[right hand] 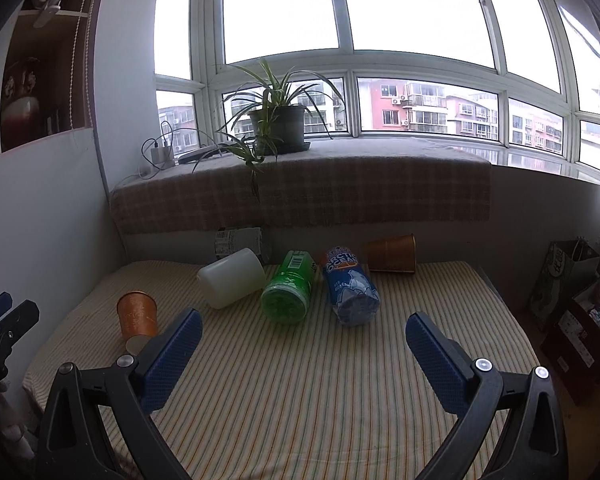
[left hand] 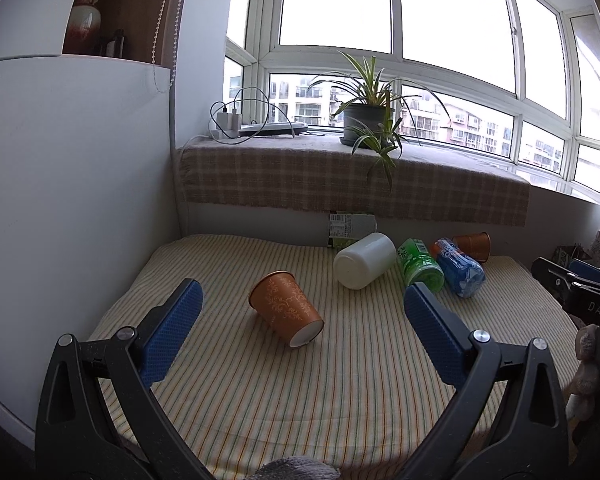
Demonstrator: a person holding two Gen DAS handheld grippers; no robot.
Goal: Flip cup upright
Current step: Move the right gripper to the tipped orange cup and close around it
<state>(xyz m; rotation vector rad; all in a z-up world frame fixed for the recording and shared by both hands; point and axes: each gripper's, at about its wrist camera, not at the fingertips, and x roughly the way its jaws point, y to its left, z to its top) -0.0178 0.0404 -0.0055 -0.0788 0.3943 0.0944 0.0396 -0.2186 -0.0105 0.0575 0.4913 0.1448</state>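
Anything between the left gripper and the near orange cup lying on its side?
Nothing: in the left wrist view only bare striped cloth separates the open left gripper from the orange patterned paper cup.

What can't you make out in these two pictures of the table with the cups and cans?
- Left wrist view: the box by the wall, half hidden behind the white bottle; label print too small.
- Right wrist view: the near orange cup's base, partly covered by the right gripper's finger.
- Both views: whether the far orange cup holds anything.
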